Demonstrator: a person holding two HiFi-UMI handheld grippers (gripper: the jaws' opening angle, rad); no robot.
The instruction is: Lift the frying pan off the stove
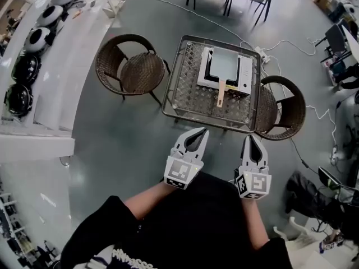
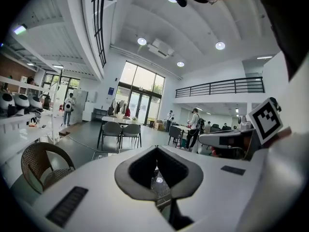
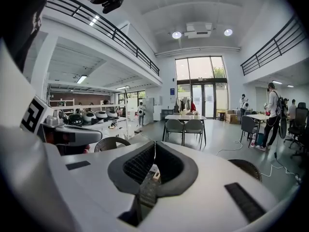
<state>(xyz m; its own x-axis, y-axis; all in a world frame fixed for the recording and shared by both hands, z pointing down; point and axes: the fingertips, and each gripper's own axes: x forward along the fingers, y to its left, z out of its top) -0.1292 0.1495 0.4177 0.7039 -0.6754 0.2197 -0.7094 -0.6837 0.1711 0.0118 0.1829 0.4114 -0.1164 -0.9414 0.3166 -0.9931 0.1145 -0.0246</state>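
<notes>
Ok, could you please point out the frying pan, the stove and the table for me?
frying pan point(image 1: 225, 63), head view, middle of its grey surface
stove point(image 1: 245, 72), head view, white right side
table point(image 1: 188, 94), head view, bare top near left edge

The left gripper and right gripper are white, with dark grey ribbed pads and marker cubes in black-and-white squares. Beyond the fingertips, the frying pan is pale grey with a light tan handle, and the stove is white. The table shows a grey lattice pattern. Out to either side of the fingers, the left chair and right chair are brown weave. The floor is blue-grey.
</notes>
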